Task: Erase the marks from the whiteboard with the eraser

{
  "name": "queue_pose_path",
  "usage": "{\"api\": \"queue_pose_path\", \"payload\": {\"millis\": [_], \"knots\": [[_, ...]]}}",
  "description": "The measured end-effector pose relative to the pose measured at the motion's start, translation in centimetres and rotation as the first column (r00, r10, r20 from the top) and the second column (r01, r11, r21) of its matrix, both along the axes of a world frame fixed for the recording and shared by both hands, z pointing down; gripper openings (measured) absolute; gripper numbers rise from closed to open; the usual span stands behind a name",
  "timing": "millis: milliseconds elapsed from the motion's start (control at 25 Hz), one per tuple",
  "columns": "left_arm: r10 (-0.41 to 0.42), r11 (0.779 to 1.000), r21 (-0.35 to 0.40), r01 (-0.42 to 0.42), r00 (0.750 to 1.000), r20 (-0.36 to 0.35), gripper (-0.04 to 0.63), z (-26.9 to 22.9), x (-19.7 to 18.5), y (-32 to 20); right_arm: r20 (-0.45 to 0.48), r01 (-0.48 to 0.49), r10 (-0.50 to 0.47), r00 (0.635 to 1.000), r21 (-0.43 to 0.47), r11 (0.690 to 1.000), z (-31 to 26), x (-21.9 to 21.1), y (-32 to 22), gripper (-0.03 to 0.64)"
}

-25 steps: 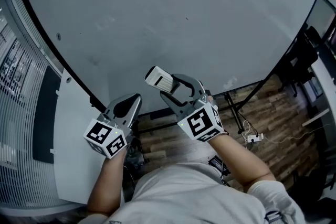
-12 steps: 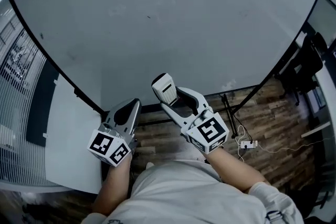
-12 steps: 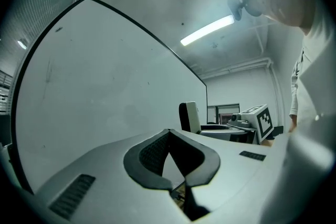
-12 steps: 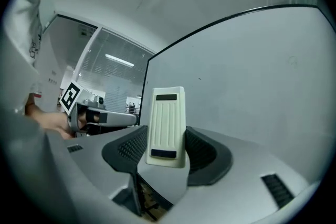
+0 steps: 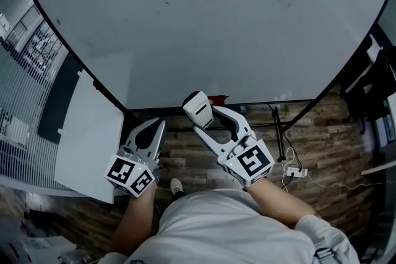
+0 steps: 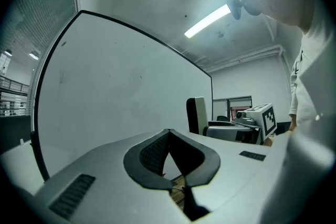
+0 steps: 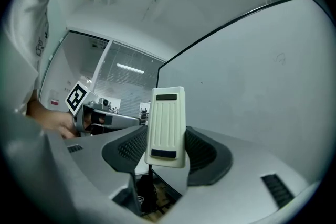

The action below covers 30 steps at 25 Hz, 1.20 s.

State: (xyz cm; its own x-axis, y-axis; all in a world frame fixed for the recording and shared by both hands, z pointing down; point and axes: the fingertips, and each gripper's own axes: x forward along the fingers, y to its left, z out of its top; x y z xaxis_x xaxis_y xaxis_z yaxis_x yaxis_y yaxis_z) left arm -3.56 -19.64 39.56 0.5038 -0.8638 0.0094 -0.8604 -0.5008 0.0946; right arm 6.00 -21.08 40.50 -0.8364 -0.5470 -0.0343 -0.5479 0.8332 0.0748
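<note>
Eraser [image 5: 199,109] sat clamped upright in the right gripper [image 5: 204,123], at 6 o'clock under the whiteboard [image 5: 216,28], apparently clear of its surface. The left gripper [image 5: 159,128] hung idle at 8 o'clock.

Left gripper view: jaws together, nothing between.

Right gripper view: jaws pressed on the eraser's sides; faint mark [image 7: 281,57] at 2 o'clock.

Judged: between strokes. The next move calls for lifting the eraser flat onto that mark.

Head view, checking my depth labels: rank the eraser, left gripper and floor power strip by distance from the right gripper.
1. Eraser, held in the right gripper's jaws.
2. Left gripper, beside it on the left.
3. Power strip, down on the floor, right.
</note>
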Motion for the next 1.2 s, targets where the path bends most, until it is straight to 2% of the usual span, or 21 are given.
{"api": "queue_pose_path", "payload": {"millis": [200, 360, 520, 760, 880, 1200], "knots": [[-0.014, 1.000, -0.016, 0.014, 1.000, 0.012, 0.008, 0.0, 0.2, 2.5, 0.007, 0.065, -0.064, 0.998, -0.038, 0.997, 0.9, -1.1, 2.1, 0.233], [-0.018, 0.999, -0.037, 0.018, 1.000, -0.021, 0.008, 0.9, -0.8, 4.5, -0.016, 0.088, -0.088, 0.996, -0.048, 0.995, 1.4, -2.4, 4.2, 0.233], [0.005, 1.000, -0.026, -0.006, 1.000, -0.022, 0.008, 0.5, -2.2, 6.6, 0.003, 0.084, -0.084, 0.996, -0.049, 0.995, 0.7, -4.1, 6.2, 0.233], [0.017, 0.999, -0.028, -0.018, 0.999, -0.033, 0.008, 0.0, -6.4, 10.7, 0.023, 0.100, -0.099, 0.995, -0.060, 0.993, 0.2, -8.7, 10.6, 0.233], [0.028, 0.999, -0.032, -0.029, 0.999, -0.034, 0.008, 0.2, -8.0, 12.4, 0.047, 0.114, -0.110, 0.993, -0.093, 0.989, 0.3, -10.8, 12.3, 0.233], [0.094, 0.995, -0.040, -0.096, 0.994, -0.048, 0.008, 1.0, -10.5, 16.7, 0.029, 0.076, -0.074, 0.997, -0.087, 0.993, 0.6, -14.3, 17.0, 0.233]]}}
